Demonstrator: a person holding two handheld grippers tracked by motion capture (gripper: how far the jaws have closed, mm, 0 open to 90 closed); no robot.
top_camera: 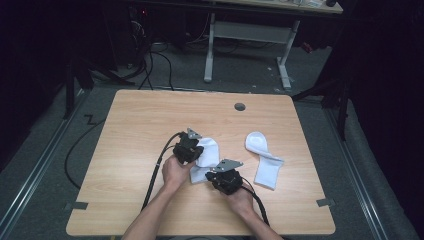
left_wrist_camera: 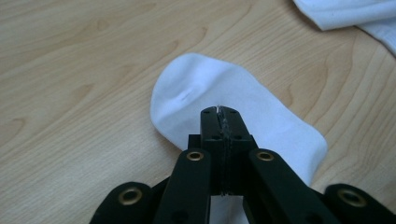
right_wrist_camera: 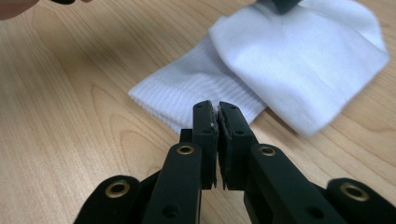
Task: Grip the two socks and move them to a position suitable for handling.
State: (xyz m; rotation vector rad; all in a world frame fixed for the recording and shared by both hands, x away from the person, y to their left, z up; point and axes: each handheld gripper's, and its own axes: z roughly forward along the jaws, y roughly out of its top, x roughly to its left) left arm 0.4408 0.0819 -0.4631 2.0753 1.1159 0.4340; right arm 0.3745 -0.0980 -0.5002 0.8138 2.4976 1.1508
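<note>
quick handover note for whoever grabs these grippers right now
Left gripper: shut, pinching the toe end of the near sock.
Right gripper: shut on the same sock's ribbed cuff.
Near sock lies flat on the table between both hands; the second sock lies apart to the right, untouched.
Done: both ends gripped.
Left: likely lift or fold this sock, then deal with the second one.
</note>
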